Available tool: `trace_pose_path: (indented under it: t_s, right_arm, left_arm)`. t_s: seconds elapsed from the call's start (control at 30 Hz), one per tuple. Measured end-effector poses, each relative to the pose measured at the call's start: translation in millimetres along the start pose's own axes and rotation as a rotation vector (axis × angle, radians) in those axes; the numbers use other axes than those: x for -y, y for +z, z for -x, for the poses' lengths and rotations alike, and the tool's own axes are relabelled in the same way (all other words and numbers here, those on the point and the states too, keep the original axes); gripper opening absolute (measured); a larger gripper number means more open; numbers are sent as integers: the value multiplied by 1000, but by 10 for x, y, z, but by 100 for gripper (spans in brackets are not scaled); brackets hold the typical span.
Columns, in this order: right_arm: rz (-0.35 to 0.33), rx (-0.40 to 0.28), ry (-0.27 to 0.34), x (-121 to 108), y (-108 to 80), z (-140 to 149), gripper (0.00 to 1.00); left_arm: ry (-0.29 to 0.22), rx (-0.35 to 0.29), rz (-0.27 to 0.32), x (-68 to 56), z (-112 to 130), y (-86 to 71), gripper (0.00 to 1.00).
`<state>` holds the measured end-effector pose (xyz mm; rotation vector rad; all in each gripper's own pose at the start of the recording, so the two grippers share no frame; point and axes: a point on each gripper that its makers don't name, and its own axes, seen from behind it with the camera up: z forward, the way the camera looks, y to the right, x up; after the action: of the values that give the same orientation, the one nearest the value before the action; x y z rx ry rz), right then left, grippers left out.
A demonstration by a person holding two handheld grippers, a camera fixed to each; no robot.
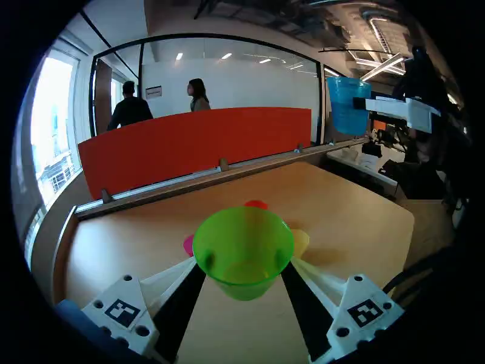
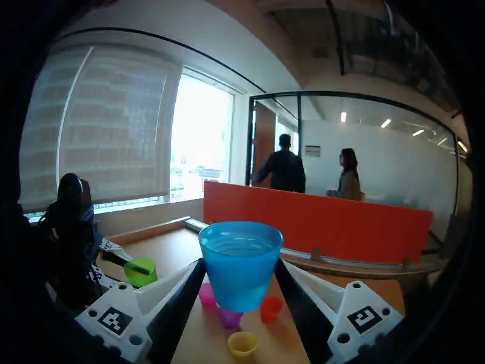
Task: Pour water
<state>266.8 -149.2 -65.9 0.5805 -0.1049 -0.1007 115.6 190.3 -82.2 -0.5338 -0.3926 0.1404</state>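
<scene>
Gripping green cup, left claw — small cups behind, apparently three, mostly hidden.

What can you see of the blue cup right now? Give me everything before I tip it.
The blue cup is translucent plastic, tapered, wider at the rim than the base. It is upright, with water close to the rim. The right gripper clamps it, one finger on each side of its wall; nothing else touches it. It hangs in the air above the wooden table, over a cluster of small cups. The left gripper view shows it raised and level, off to the right.
</scene>
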Motion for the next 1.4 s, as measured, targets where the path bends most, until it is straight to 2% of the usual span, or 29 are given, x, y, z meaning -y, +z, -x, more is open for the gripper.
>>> trace_pose_path:
  t_s: [0.37, 0.97, 1.4]
  right_arm:
    - [-80, 39, -71, 153, 29, 50, 86]
    - [-268, 103, -223, 521, 155, 112, 86]
    - [-341, 112, -334, 681, 301, 110, 86]
  left_arm:
    - [20, 27, 50, -141, -44, -45, 82]
    - [25, 53, 106, -363, -103, -105, 81]
    - [34, 43, 124, -478, -176, -126, 81]
